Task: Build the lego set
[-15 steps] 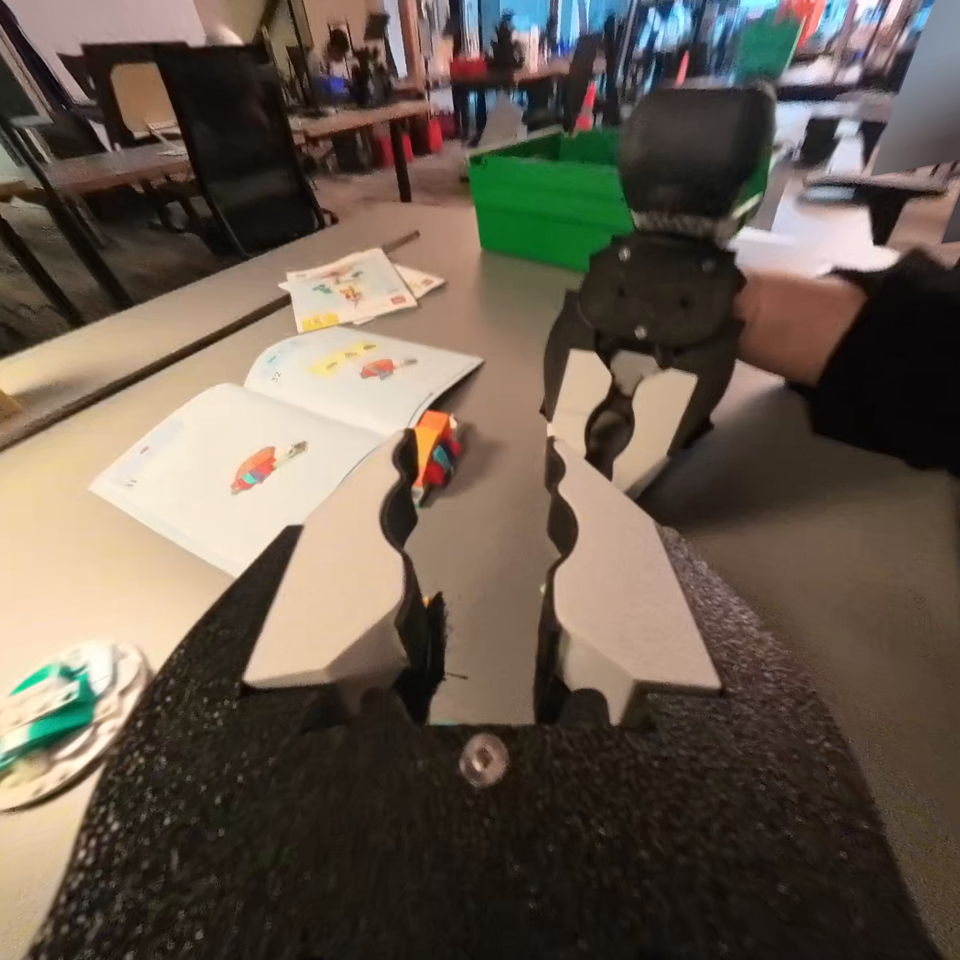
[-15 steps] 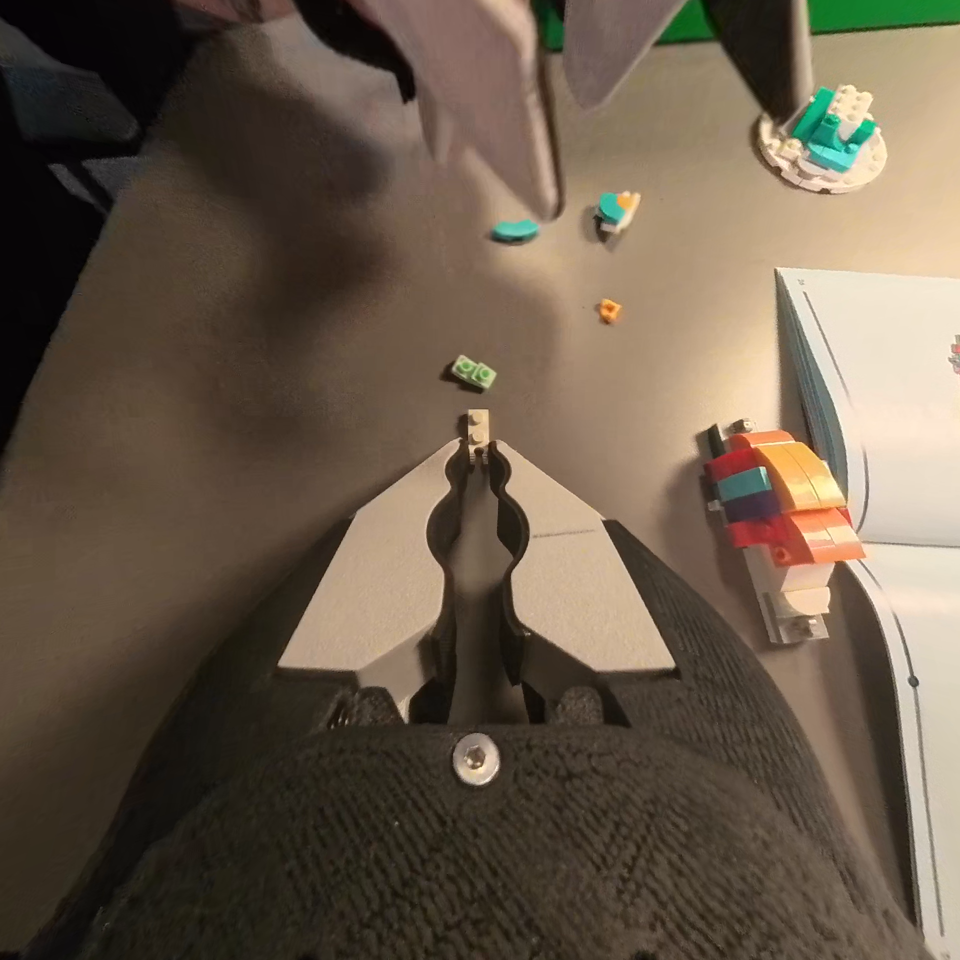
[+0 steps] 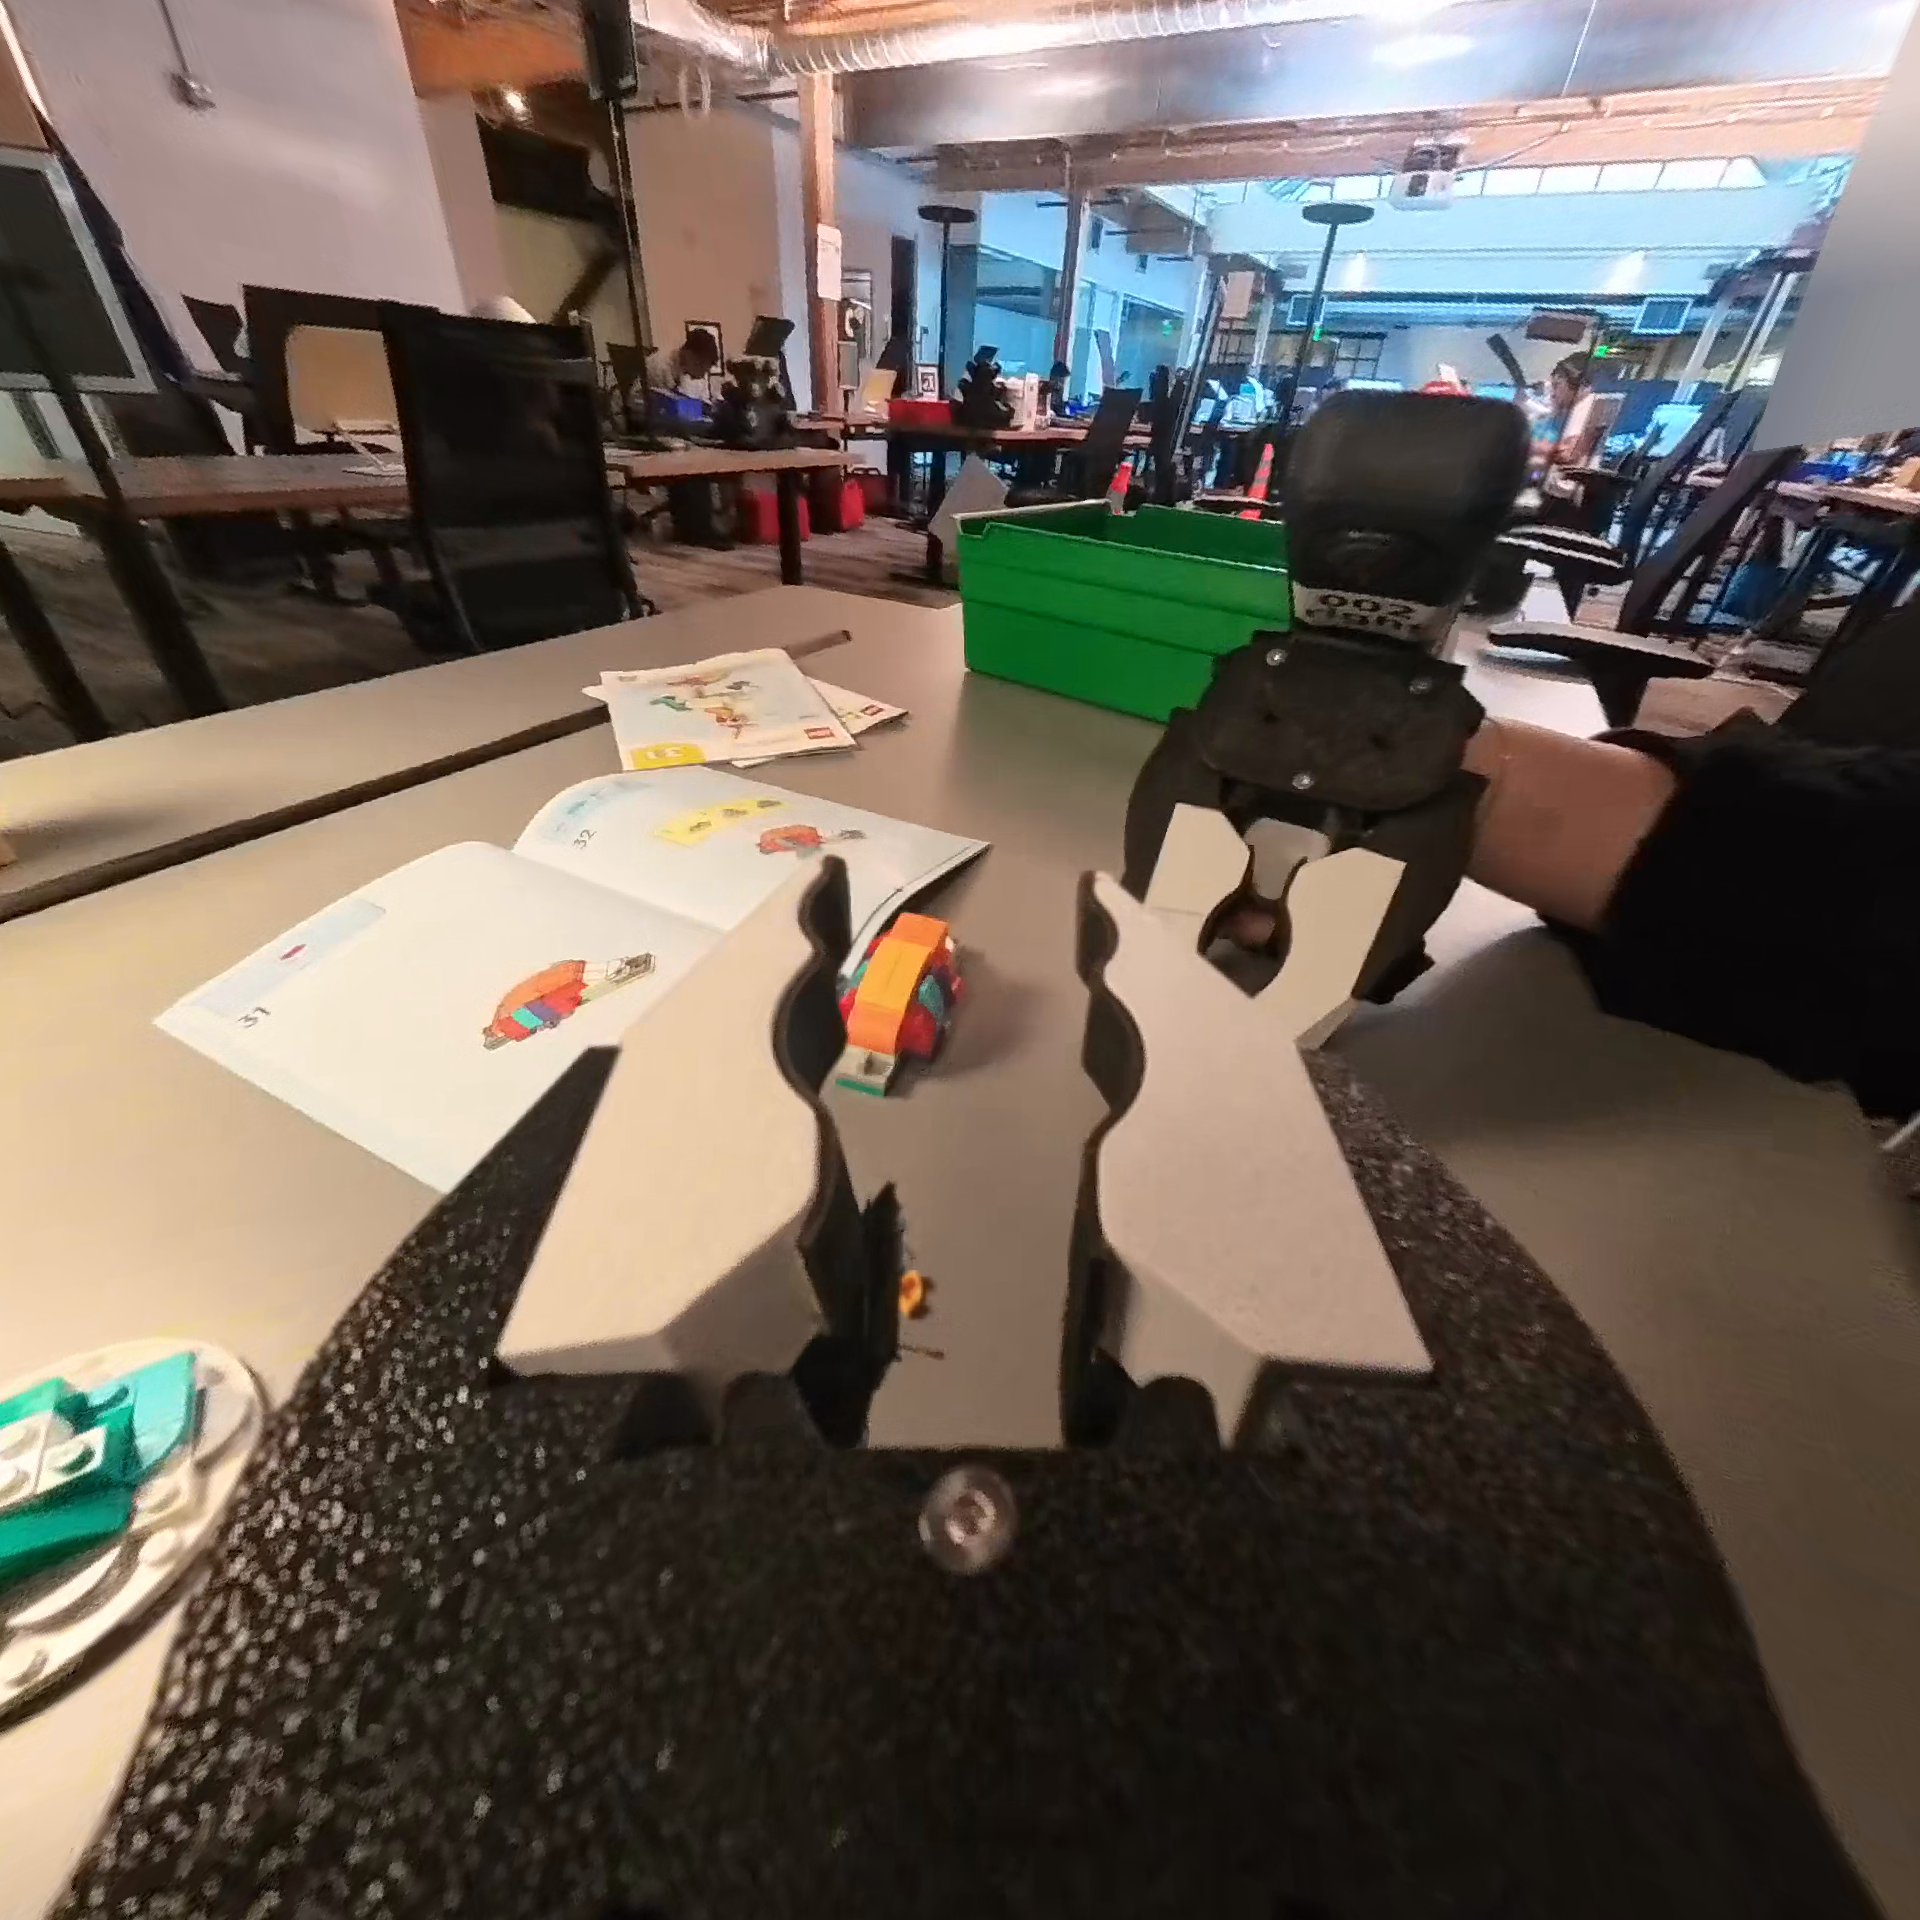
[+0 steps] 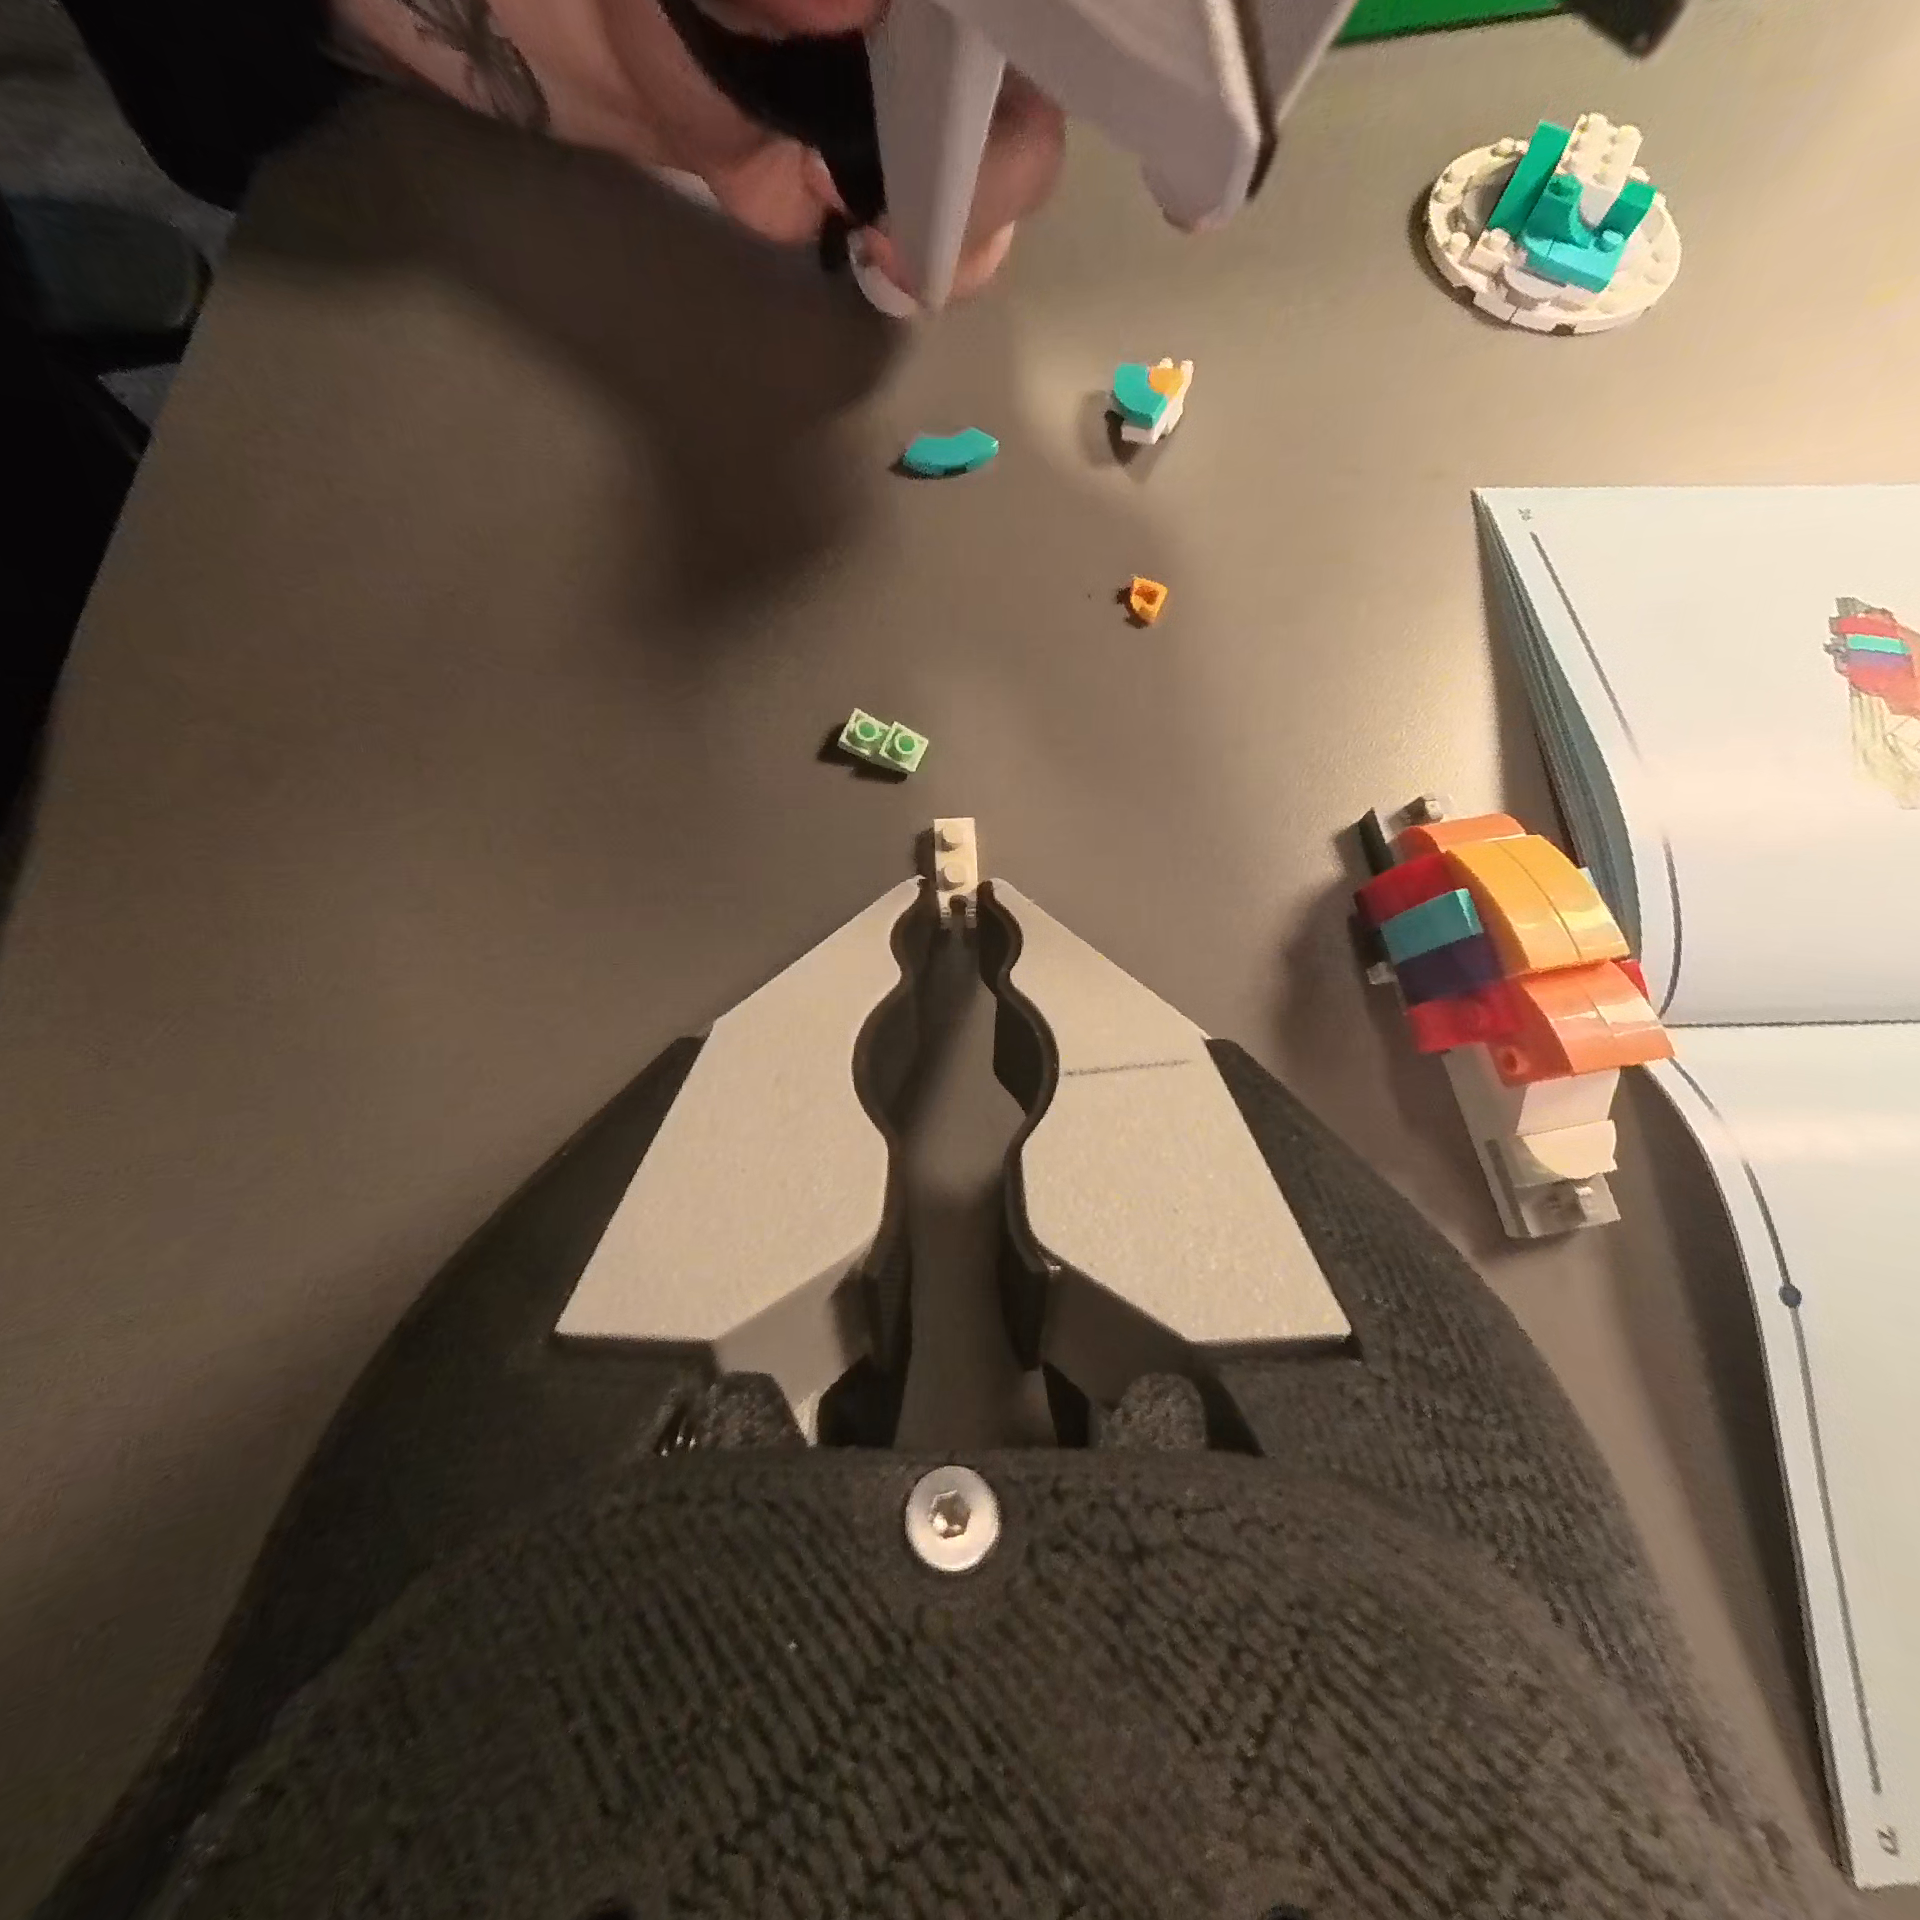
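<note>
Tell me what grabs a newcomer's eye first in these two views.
Probably the multicoloured red, orange and white brick model lying on the grey table beside the open instruction booklet. Next, the right gripper, jaws pinched on a small cream plate brick just above the tabletop. The left gripper hangs open facing it, and a round white base with teal bricks sits at the far corner.

Left gripper (image 3: 951, 914) jaws wider apart than 0.5 s ago; orange-red model (image 3: 900, 995) now fully visible between its fingertips, previously half hidden.
</note>
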